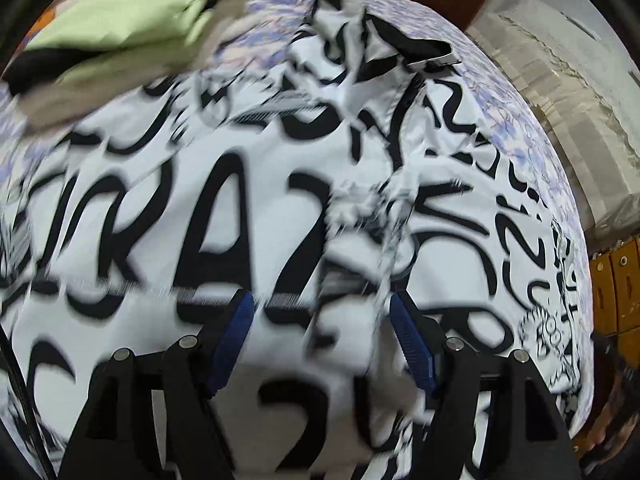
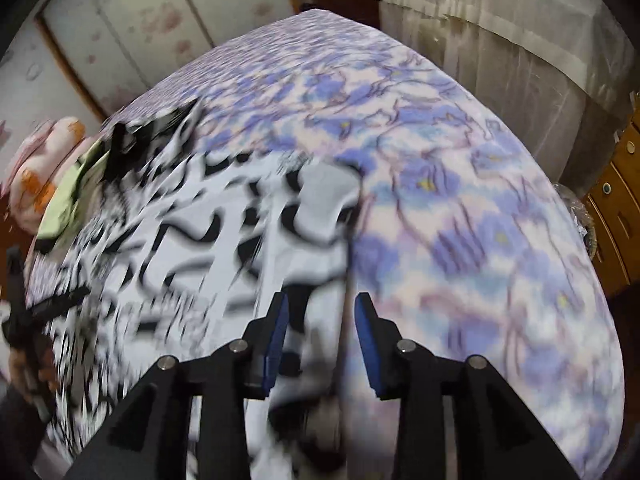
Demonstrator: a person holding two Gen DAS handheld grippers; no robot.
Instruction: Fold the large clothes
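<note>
Under the left claw (image 1: 322, 344), left wrist view: the shirt (image 1: 248, 216), white with black lettering, fills nearly everything ahead and to both sides, spread on the floral bedspread (image 1: 520, 148). Jaws apart, pads clear of the cloth, nothing clamped; cloth lies directly below the gap. Collar (image 1: 404, 48) sits far ahead and slightly right, so the shirt's long axis seems to run straight away from the claw. Green garment (image 1: 120, 28) bunched far ahead-left, touching the shirt's far edge.

Right wrist view: right claw (image 2: 322, 340), jaws apart but narrower, straddling the shirt's right edge; the cloth is between the pads, unpinched as far as blur allows. Shirt spreads ahead-left, bare bedspread ahead-right. Right claw is nearer an edge to grab; left is over mid-cloth. Heavy motion blur throughout.
</note>
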